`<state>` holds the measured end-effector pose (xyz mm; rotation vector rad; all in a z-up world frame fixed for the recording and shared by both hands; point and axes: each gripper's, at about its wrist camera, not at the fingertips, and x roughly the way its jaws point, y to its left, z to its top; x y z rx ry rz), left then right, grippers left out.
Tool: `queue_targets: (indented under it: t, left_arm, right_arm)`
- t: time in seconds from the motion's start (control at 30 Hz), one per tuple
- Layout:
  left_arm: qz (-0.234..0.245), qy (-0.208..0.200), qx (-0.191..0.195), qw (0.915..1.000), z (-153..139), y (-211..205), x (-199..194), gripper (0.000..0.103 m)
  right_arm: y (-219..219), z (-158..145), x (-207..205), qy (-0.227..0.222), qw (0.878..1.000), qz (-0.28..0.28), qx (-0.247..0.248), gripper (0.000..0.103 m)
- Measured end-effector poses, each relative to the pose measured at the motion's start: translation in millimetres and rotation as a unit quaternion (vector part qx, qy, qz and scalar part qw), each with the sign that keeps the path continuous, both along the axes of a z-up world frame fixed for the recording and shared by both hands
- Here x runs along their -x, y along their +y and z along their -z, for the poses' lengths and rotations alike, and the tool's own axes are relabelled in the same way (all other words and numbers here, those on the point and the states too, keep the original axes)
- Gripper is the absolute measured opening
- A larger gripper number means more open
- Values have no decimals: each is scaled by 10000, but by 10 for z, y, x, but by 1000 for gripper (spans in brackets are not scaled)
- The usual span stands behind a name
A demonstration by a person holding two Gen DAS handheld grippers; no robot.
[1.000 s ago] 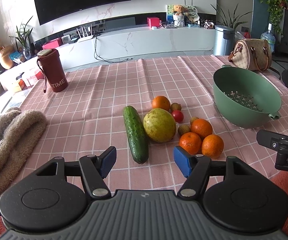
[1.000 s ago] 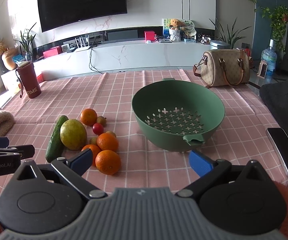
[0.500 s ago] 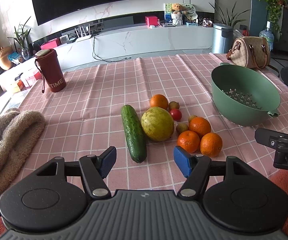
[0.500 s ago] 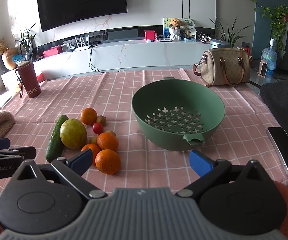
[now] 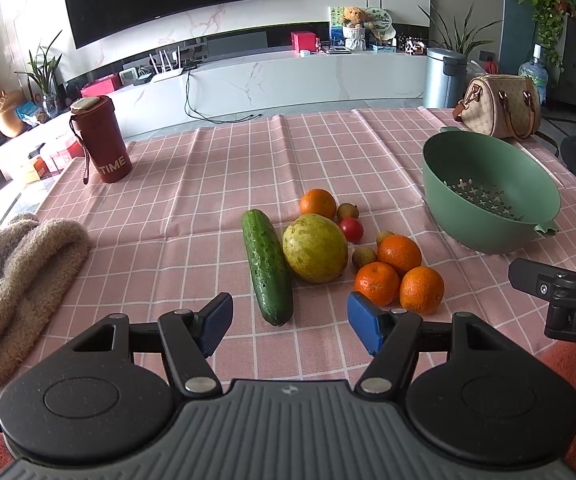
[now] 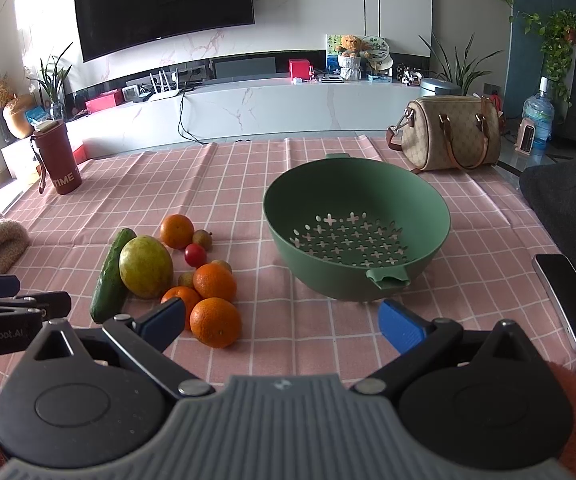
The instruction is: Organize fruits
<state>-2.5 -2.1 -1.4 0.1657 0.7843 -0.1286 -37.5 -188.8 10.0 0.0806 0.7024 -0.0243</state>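
A pile of fruit lies on the pink checked tablecloth: a cucumber (image 5: 267, 266), a large yellow-green fruit (image 5: 314, 248), several oranges (image 5: 422, 290), a small red tomato (image 5: 351, 229) and small brown fruits. An empty green colander bowl (image 6: 356, 228) stands to the right of the pile. My left gripper (image 5: 290, 322) is open and empty, just short of the cucumber's near end. My right gripper (image 6: 281, 320) is open and empty, in front of the bowl with the nearest orange (image 6: 215, 322) by its left finger.
A red tumbler (image 5: 101, 140) stands far left. A beige fluffy cloth (image 5: 19, 276) lies at the left edge. A handbag (image 6: 450, 138) sits behind the bowl. A phone (image 6: 570, 300) lies at the right edge, next to a dark cushion.
The left gripper has drawn back and risen slightly, so the fruit pile sits a little farther off. The right gripper has hardly moved. Both stay open.
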Motion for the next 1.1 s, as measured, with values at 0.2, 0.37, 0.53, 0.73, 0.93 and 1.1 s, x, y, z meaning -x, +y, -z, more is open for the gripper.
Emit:
queue_targets:
  t: [0.2,0.37,0.53,0.73,0.93,1.1]
  left_arm:
    - [-3,1,9,10000,-2,0,-4,78]
    - [-5,6,12,10000,-2,0,-4,78]
    - [22,27,24,10000,2,-1,-9,78]
    - [106,160,220,9996,38,31,-55,78]
    - [185,319,500,9981,56,137,-153,78]
    - [67,558,783,9953,77,287,-353,71]
  right_arm:
    - [1,-3,-2,1,10000,-1,0,98]
    - [1,1,-1,4,10000,-2,5,98]
    - [5,1,-7,9,10000,-4,6,98]
    - [-23,4,23,14,10000,-48,-2,98]
    - [37,-17,-36,130,9997,-203,52,90]
    - [129,15,-270,473,9959,-673,-379,70]
